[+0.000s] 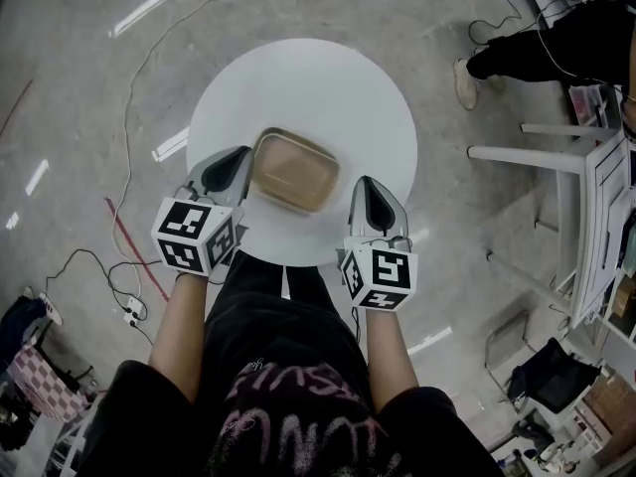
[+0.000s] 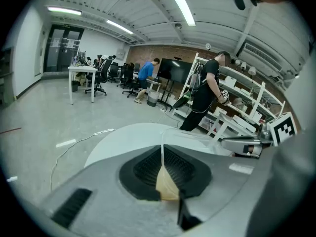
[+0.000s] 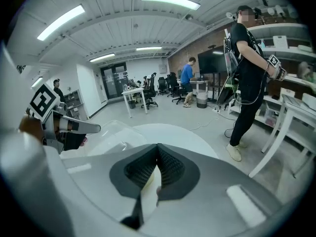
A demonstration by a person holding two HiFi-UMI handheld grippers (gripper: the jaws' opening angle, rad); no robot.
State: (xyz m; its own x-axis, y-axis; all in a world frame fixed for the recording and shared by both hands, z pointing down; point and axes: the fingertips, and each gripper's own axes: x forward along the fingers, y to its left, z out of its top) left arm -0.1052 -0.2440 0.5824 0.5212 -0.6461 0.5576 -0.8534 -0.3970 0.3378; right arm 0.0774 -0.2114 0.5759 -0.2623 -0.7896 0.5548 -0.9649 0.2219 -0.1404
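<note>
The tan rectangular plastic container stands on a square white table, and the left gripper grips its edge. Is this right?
Not quite: the white table is round, not square, as the head view shows. The tan rectangular plastic container does stand on it, and the left gripper grips its edge.

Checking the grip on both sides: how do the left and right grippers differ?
The left gripper has its jaws closed on the thin clear rim of the container; the right gripper has its jaws together with no rim between them. The left gripper touches the container's left edge; the right gripper sits apart from its right side. Both are over the near edge of the white table, jaws pointing away from the person.
</note>
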